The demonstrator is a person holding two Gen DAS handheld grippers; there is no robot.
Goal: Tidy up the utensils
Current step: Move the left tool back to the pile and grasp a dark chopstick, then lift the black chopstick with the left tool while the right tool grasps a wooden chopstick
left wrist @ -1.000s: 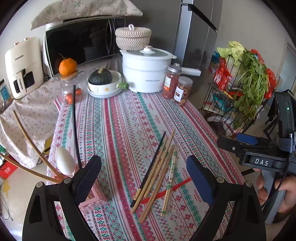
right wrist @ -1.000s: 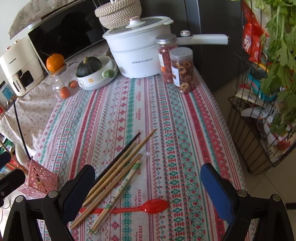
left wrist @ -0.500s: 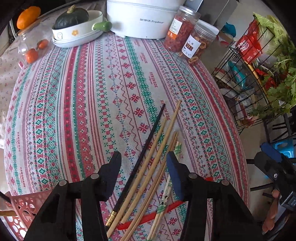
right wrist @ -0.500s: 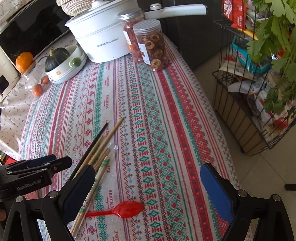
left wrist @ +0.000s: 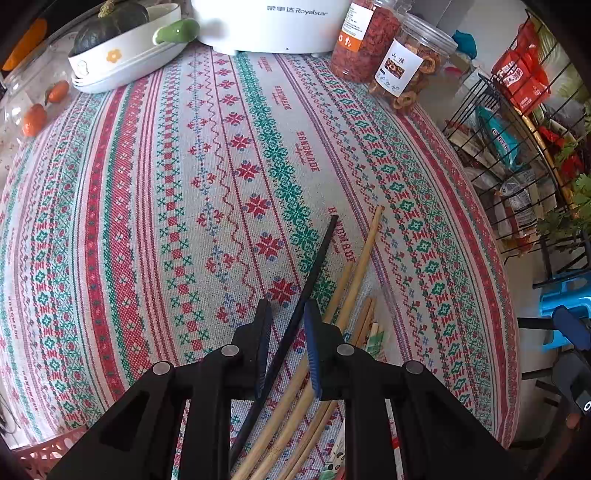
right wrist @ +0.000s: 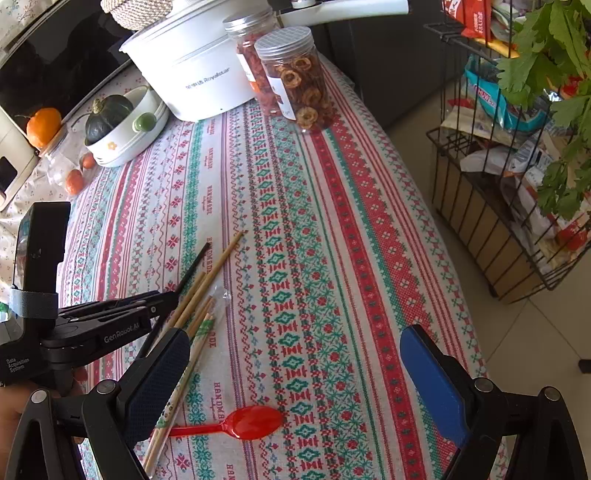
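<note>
Several chopsticks lie in a bundle on the patterned tablecloth: a black chopstick (left wrist: 317,258) at the left, plain wooden chopsticks (left wrist: 360,266) beside it, and a paper-wrapped pair (left wrist: 375,341). My left gripper (left wrist: 287,314) points steeply down over the bundle. Its jaws are closing, with the black chopstick between them and a gap still showing on the left side. From the right wrist, the left gripper (right wrist: 170,295) sits at the black chopstick (right wrist: 192,266). My right gripper (right wrist: 295,369) stands wide open above the cloth, holding nothing. A red plastic spoon (right wrist: 251,422) lies below it.
A pink lattice basket (left wrist: 44,452) shows at the near left corner. At the table's far end stand a white pot (left wrist: 269,22), two jars (left wrist: 402,70) and a bowl with a squash (left wrist: 122,48). A wire rack of groceries (left wrist: 517,129) stands past the right edge.
My left gripper has swung right, away from the pink basket, and come down over the chopsticks, its jaws narrowing around the black one. The right gripper sank slightly, then held still.
</note>
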